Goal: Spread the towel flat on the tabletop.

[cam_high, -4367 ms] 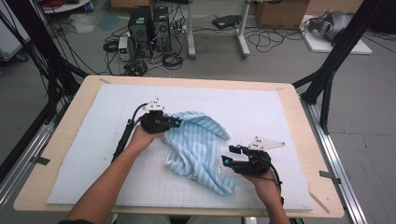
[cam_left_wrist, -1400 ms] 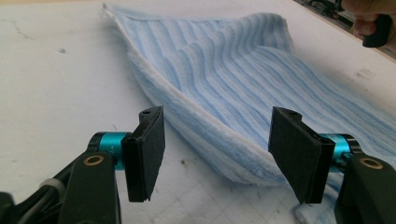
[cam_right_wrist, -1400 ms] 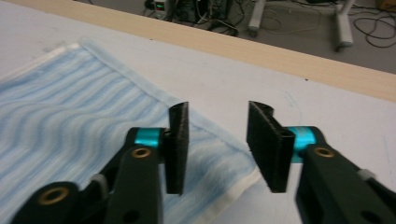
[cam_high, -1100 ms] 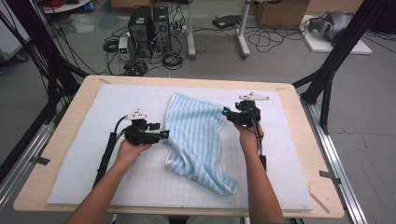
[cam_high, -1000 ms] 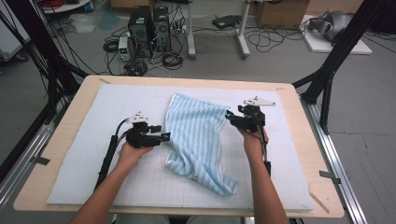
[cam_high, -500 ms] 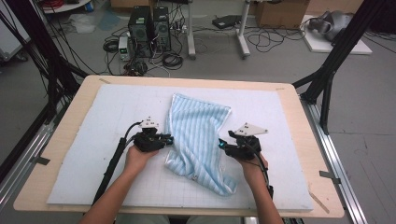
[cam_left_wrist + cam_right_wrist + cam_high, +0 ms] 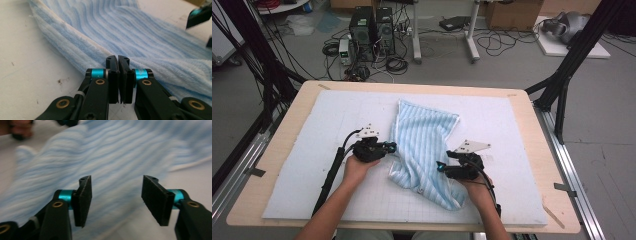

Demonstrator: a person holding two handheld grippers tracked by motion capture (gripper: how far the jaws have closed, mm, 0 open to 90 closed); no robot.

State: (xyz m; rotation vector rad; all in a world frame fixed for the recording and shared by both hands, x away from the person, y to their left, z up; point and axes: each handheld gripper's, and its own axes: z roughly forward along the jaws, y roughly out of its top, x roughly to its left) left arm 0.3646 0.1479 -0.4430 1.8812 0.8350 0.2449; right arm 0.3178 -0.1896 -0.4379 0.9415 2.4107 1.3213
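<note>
On my side of the table (image 7: 277,165), both hands come in from the bottom edge. My right gripper (image 7: 439,167) sits at the towel's (image 7: 424,145) right edge, low on the mat (image 7: 312,150), and through its own camera I see its jaws standing wide apart with nothing between them, the striped cloth (image 7: 100,157) spread just beyond (the picture is blurred there). My left gripper (image 7: 393,146) lies a little farther up, at the towel's left edge. In the left gripper view (image 7: 118,60) its jaws are pressed together, tips against the thick folded hem (image 7: 82,47); I cannot tell whether any cloth is caught between them. The light blue towel runs from a rumpled near end, between my two hands, up to a flatter far end toward the table's back. Beyond the table, computer towers (image 7: 372,25) and cables sit on the floor.
</note>
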